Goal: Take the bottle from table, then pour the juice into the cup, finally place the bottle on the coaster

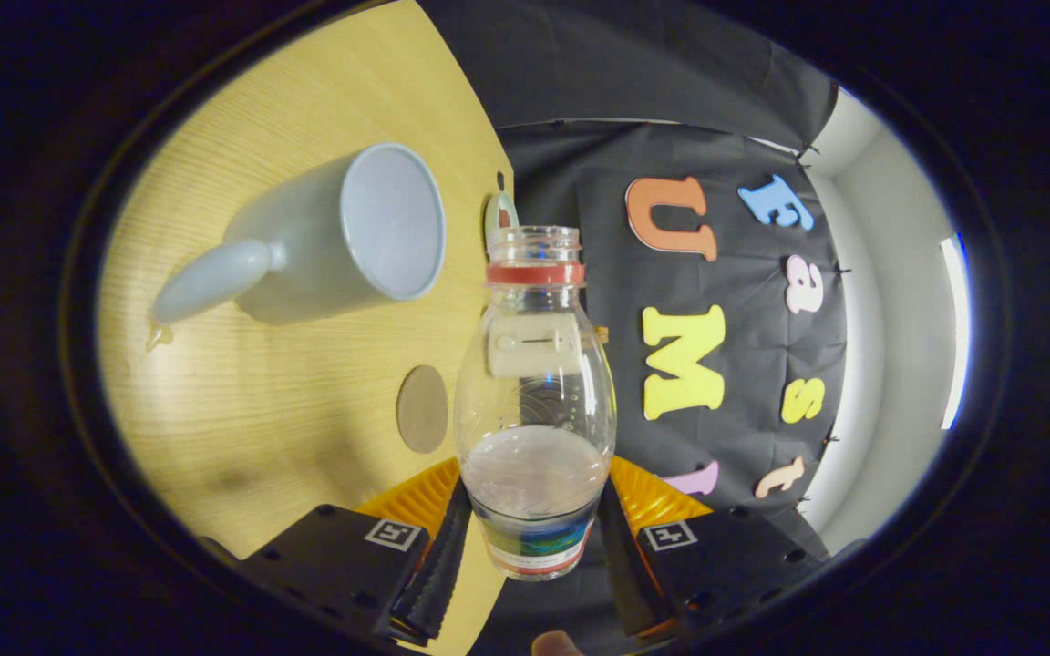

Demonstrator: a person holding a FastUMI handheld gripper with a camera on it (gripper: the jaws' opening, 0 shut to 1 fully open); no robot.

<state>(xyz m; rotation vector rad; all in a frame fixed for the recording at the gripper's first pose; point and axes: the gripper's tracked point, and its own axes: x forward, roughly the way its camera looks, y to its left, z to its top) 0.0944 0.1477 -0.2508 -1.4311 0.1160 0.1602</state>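
Gripper [532, 538]: both fingers pressing the lower sides of the bottle [534, 392], holding it clamped between them; bottle clear, uncapped, red ring at its neck, a little pale liquid pooling near its base; coaster [422, 409] lying on the wooden table [261, 410] just beside the bottle; cup [343, 235] sitting beyond the coaster, handle pointing away from the bottle.

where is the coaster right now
In the gripper view, the round brown coaster lies flat on the wooden table, beside the clear plastic bottle held in the hand-held gripper, nearer than the grey mug.
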